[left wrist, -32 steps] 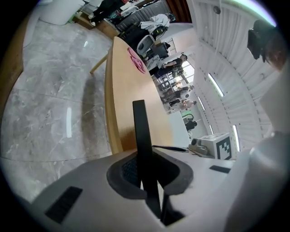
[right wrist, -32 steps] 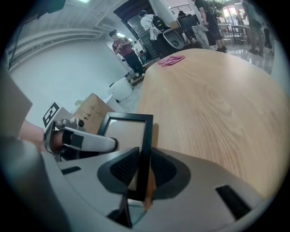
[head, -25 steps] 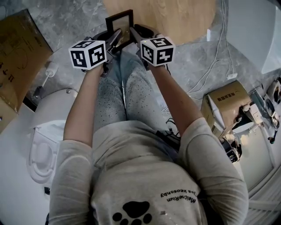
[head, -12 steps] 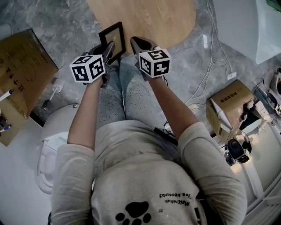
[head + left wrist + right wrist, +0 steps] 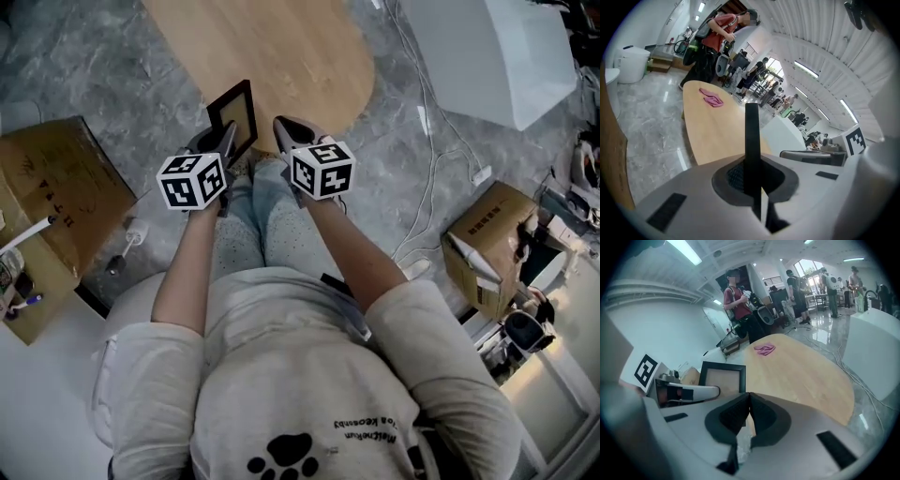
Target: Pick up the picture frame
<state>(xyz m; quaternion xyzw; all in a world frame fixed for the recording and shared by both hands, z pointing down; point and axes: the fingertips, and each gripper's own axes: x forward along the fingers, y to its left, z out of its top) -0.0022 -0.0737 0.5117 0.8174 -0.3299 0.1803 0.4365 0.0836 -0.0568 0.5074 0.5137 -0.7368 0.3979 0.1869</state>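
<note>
One picture frame [image 5: 235,116] is clamped in the left gripper [image 5: 753,176].

A pink cloth [image 5: 711,97] lies on the wooden table [image 5: 281,56]; a cardboard box [image 5: 56,192] stands nearby.

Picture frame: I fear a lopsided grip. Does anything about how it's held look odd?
Yes. The picture frame hangs tilted, pinched at one edge by the left hand-held gripper alone. The right hand-held gripper is shut on nothing beside it.
</note>
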